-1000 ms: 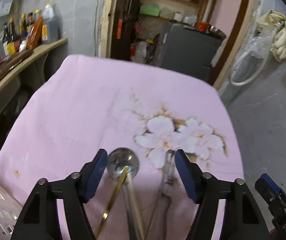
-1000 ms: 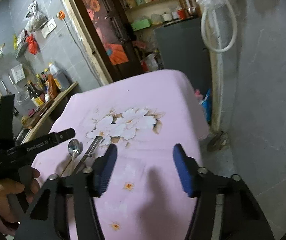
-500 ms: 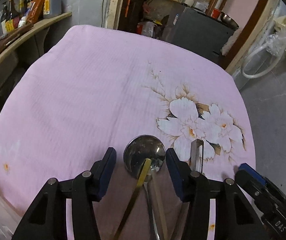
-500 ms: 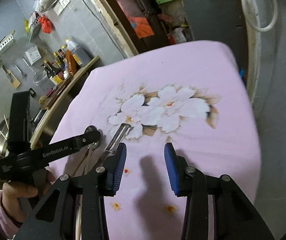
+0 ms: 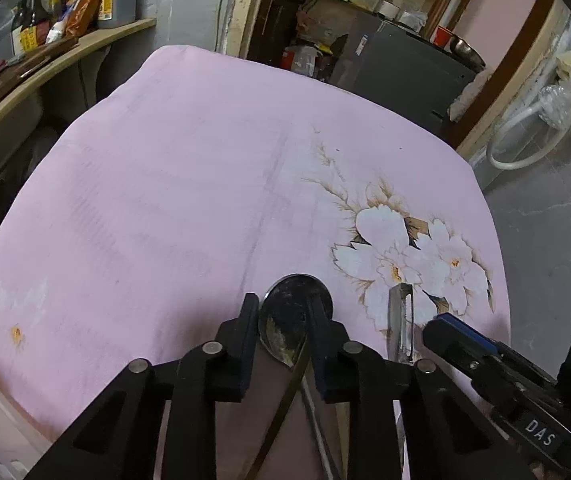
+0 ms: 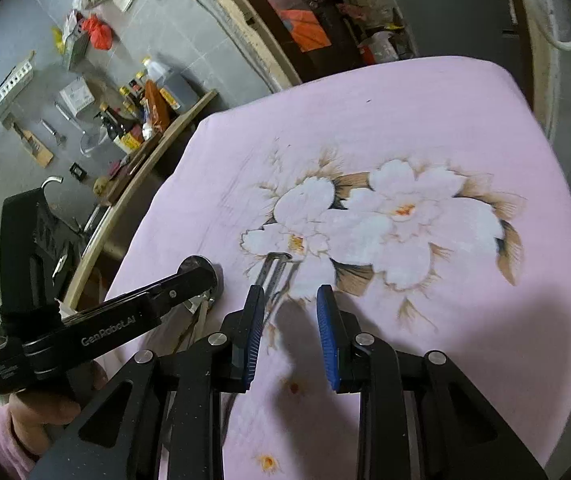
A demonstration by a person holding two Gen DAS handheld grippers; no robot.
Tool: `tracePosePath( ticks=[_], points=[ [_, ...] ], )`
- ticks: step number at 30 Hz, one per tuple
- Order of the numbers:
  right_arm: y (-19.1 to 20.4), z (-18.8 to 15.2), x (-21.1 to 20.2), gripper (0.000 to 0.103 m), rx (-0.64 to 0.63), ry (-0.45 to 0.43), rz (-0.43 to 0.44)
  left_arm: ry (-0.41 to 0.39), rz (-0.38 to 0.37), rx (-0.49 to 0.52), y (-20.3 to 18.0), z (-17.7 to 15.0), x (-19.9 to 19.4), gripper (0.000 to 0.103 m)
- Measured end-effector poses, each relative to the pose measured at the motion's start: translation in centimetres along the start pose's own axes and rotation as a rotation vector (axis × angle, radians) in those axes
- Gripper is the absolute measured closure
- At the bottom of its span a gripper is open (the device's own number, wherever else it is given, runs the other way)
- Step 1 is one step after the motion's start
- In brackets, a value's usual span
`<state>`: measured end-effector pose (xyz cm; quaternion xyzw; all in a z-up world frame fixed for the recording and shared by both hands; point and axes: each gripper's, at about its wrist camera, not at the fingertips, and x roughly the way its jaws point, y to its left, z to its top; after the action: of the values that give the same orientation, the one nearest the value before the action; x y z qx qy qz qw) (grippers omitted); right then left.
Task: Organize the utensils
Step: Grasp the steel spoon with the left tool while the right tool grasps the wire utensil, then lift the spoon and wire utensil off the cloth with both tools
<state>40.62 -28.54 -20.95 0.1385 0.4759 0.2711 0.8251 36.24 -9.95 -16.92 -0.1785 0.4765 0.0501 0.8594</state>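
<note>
Looking down the left gripper (image 5: pixel 283 312), I see its jaws have just been closing and now stand narrow around the bowl of a round metal spoon (image 5: pixel 291 318); one pad sits just left of the bowl and the other overlaps its right edge, though I cannot tell for sure that they press on it. The spoon lies on the pink cloth (image 5: pixel 165 200), its handle running back under my gripper beside a gold-coloured handle (image 5: pixel 285 396) that crosses it. Just to the right, a metal peeler (image 5: pixel 401 324) lies on the white flower print (image 5: pixel 405 256).

From the right wrist view, the right gripper (image 6: pixel 291 300) has also been closing, and its blue pads are narrow but apart with only cloth between them. It hovers just short of the peeler (image 6: pixel 275 270), whose handle end runs toward the left pad. The left gripper (image 6: pixel 201 276) reaches in from the left over the spoon, held by a hand (image 6: pixel 41 408) in a pink sleeve.
</note>
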Motion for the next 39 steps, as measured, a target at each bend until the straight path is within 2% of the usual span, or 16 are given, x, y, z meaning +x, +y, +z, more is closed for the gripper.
tracePosePath(
  ticks=[2, 12, 18, 21, 24, 28, 31, 35, 39],
  points=[
    [0.2, 0.3, 1.0, 0.079, 0.004, 0.031, 0.014, 0.000, 0.004, -0.003, 0.1, 0.0, 0.1, 0.086],
    [0.5, 1.0, 2.2, 0.079, 0.014, 0.071, 0.034, -0.003, -0.026, -0.029, 0.3, 0.1, 0.0, 0.094],
    [0.7, 1.9, 3.1, 0.079, 0.021, 0.119, 0.025, -0.009, -0.034, -0.032, 0.1, 0.2, -0.3, 0.095],
    [0.7, 2.1, 3.3, 0.084, 0.024, 0.133, 0.007, -0.011, -0.032, -0.028, 0.0, 0.0, -0.3, 0.095],
    [1.7, 2.1, 3.4, 0.084, 0.002, 0.149, -0.053, -0.008, -0.035, -0.037, 0.1, 0.0, -0.3, 0.095],
    [2.3, 1.8, 3.2, 0.084, -0.025, 0.159, -0.085, -0.010, -0.039, -0.037, 0.1, 0.1, -0.4, 0.096],
    [2.4, 1.9, 2.8, 0.088, -0.045, 0.178, -0.097, -0.015, -0.056, -0.040, 0.2, 0.1, -0.5, 0.097],
    [1.4, 1.9, 2.2, 0.091, 0.012, 0.177, -0.060, -0.019, -0.082, -0.035, -0.2, 0.1, -1.1, 0.099],
    [0.0, 1.0, -1.4, 0.092, 0.055, 0.087, -0.047, -0.035, -0.105, -0.001, -1.0, 0.2, -2.1, 0.099]
  ],
)
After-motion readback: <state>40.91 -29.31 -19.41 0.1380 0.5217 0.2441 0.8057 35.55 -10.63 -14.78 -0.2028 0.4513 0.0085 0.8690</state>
